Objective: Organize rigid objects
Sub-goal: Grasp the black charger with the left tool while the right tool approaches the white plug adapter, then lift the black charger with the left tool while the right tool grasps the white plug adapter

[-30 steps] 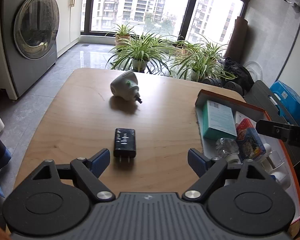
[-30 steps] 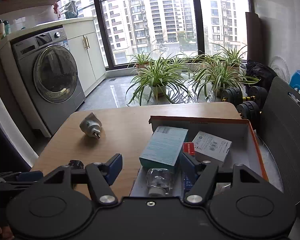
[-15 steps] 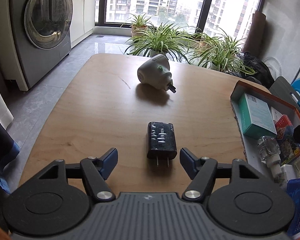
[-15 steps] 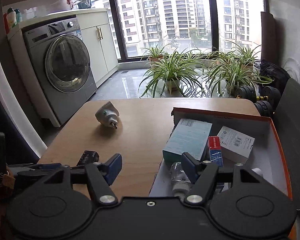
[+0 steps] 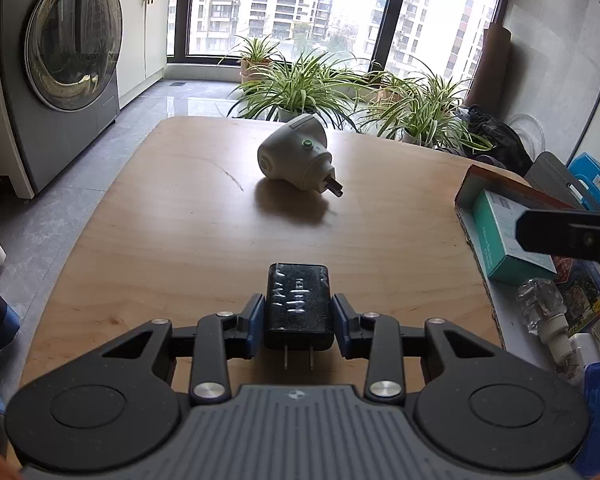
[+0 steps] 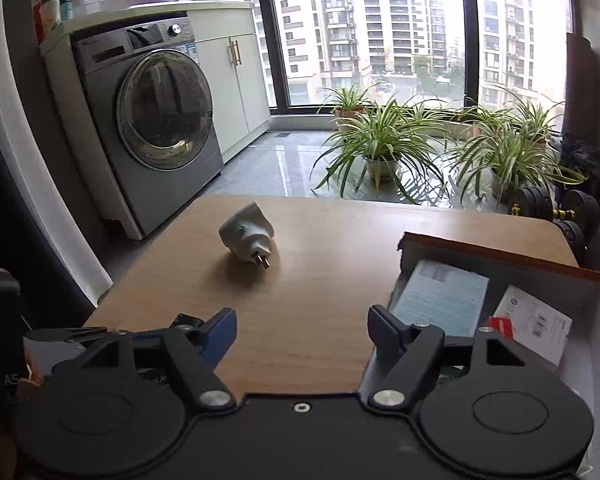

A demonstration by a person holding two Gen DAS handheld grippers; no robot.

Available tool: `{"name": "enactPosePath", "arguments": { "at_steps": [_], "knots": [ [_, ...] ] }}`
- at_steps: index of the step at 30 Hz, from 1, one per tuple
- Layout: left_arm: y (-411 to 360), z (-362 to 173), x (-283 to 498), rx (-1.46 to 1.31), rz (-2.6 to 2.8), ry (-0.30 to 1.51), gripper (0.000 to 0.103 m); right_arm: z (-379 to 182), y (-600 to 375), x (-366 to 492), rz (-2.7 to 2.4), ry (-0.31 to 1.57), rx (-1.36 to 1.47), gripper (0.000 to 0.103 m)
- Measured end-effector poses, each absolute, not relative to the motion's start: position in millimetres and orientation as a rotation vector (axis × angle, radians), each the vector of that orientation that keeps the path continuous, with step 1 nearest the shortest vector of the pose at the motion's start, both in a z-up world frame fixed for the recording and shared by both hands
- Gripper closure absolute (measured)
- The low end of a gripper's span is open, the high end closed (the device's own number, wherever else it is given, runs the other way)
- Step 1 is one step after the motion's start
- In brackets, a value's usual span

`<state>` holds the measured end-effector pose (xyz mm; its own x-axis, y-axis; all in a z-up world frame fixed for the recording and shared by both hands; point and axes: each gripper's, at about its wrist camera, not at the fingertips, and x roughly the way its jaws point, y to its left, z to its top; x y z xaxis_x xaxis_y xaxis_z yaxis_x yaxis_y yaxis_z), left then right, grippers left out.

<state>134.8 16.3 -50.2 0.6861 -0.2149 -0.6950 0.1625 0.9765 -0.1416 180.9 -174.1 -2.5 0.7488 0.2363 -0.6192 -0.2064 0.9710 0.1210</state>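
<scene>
The left gripper (image 5: 299,322) pinches a black charger (image 5: 299,305) lying flat on the wooden table (image 5: 180,232), its 2 prongs toward the camera. Beyond the charger lies a white plug adapter (image 5: 296,159). The right gripper (image 6: 302,330) is opening over bare table beside the orange-rimmed box (image 6: 500,254), with nothing between its fingers.

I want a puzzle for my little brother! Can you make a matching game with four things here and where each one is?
Things:
1. black charger
2. white plug adapter
3. teal box
4. washing machine

Places:
A. inside the orange-rimmed box
B. on the floor, left of the table
C. lying alone mid-table
D. squeezed by the left gripper

Pairs: 1-D, 2-C, 3-A, 4-B
</scene>
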Motion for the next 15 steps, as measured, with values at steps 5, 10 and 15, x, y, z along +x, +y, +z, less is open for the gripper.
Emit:
{"name": "enactPosePath", "arguments": {
  "at_steps": [5,10,15],
  "knots": [
    [43,-40,124,-0.056,-0.208,0.773,0.067,-9,-139,234,0.325,0.678,0.012,0.006],
    [64,-37,127,-0.110,-0.194,0.754,0.067,-28,-107,289,0.362,0.718,-0.013,0.006],
    [65,-38,136,-0.143,-0.209,0.744,0.067,-50,-84,331,0.347,0.760,-0.062,0.005]
  ]
}}
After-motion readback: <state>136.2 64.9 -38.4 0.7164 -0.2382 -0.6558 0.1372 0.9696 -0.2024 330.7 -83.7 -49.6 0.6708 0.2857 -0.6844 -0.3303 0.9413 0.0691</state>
